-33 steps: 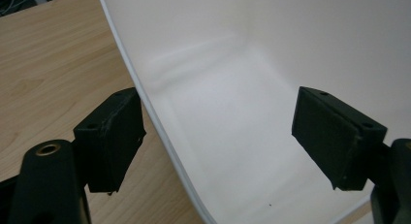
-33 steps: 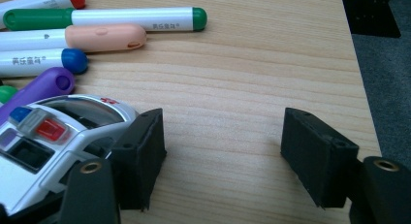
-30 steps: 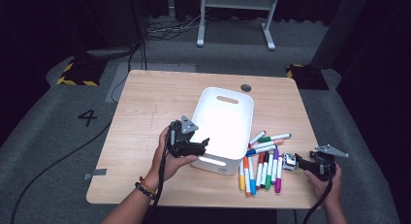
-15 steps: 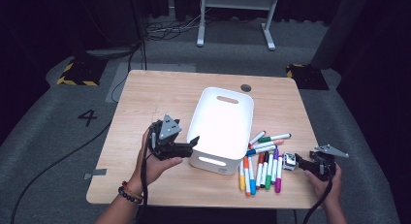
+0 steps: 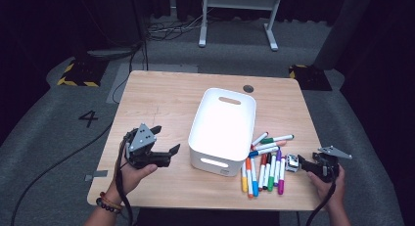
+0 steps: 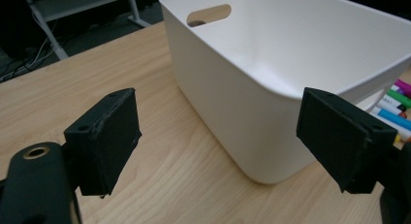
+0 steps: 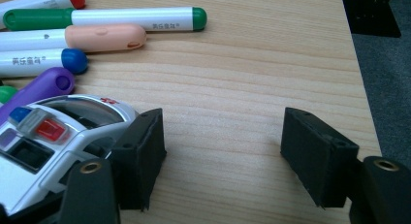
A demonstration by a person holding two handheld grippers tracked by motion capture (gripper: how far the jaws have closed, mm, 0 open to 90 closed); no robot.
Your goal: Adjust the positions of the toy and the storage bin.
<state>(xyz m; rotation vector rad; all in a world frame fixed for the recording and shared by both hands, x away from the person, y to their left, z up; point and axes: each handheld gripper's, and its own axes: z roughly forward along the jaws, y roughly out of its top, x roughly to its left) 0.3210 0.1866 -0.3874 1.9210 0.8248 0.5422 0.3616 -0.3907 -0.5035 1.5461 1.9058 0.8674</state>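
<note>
While one white bin (image 5: 222, 130) stands mid-bench, the left gripper (image 5: 164, 143), fingers just opening wide and empty, hovers beside it; the right gripper (image 5: 301, 162), open and empty, touches one toy car (image 5: 292, 162) beyond nine markers (image 5: 264, 165).

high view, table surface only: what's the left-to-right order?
left gripper → white bin → row of markers → toy car → right gripper

Bright overhead light on the table (image 5: 161, 101) — dark surroundings, soft shadows, slightly blurred high view.
</note>
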